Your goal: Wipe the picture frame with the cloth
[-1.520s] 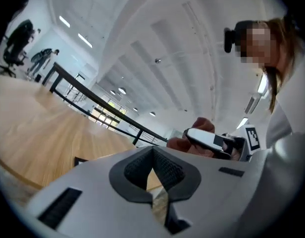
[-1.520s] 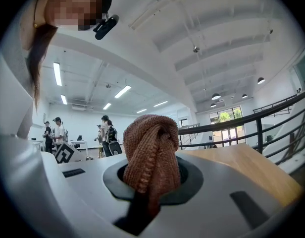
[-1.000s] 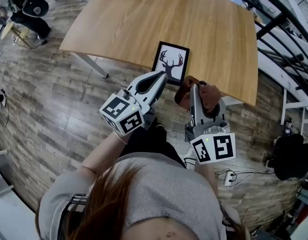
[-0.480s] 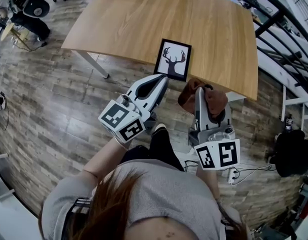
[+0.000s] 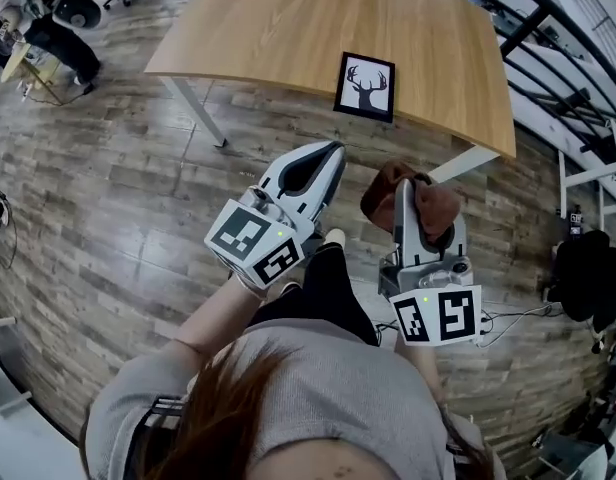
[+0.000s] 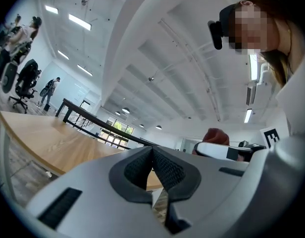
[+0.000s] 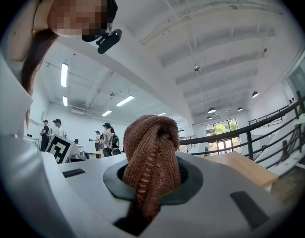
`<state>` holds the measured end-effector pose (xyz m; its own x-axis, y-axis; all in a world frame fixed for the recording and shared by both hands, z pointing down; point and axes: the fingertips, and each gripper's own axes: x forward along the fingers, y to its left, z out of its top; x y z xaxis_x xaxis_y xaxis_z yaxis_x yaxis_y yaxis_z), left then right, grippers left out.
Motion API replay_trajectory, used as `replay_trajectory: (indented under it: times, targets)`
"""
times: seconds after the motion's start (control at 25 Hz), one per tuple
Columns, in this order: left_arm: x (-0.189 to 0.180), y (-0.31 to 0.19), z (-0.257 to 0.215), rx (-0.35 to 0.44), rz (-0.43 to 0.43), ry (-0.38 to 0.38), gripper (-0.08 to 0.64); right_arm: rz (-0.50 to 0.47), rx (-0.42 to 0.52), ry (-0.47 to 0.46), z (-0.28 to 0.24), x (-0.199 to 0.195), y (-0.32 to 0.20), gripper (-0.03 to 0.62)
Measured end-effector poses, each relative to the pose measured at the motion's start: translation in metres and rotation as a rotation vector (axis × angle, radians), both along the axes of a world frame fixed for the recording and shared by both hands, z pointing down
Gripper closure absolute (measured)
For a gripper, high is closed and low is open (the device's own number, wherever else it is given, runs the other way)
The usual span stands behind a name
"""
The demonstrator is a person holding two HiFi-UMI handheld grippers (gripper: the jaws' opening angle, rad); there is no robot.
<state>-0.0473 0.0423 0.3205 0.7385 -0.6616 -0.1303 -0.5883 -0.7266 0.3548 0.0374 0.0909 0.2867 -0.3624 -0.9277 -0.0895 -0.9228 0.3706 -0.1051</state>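
The picture frame (image 5: 366,86), black-edged with a deer silhouette, lies flat near the front edge of the wooden table (image 5: 288,28). Both grippers hang over the floor, well short of the table. My left gripper (image 5: 334,148) is shut and holds nothing; in the left gripper view its pads (image 6: 165,168) meet, with the table (image 6: 43,143) beyond. My right gripper (image 5: 404,182) is shut on the brown cloth (image 5: 428,206). In the right gripper view the knitted cloth (image 7: 151,150) bulges up out of the jaws.
Wood-plank floor lies between me and the table. A black railing (image 5: 548,28) runs along the right. Office chairs (image 5: 63,13) stand at the far left. A dark bag (image 5: 586,278) and a power strip (image 5: 488,320) lie on the floor at right. People stand in the background.
The table and frame have slid up and away in the head view. Both grippers have drawn back from the table's edge, the right one still with the cloth.
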Motion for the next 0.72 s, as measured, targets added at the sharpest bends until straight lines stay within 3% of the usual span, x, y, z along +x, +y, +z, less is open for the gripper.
replay_trajectory:
  times: [0.4,0.72]
  targets:
    - [-0.011,0.061,-0.018,0.047,-0.087,-0.050,0.552,0.040,-0.007,-0.004,0.003,-0.011,0.060,0.518]
    - [-0.001,0.099,-0.035,0.076,-0.125,-0.053,0.552,0.035,0.029,0.068,-0.015,-0.005,0.094,0.518]
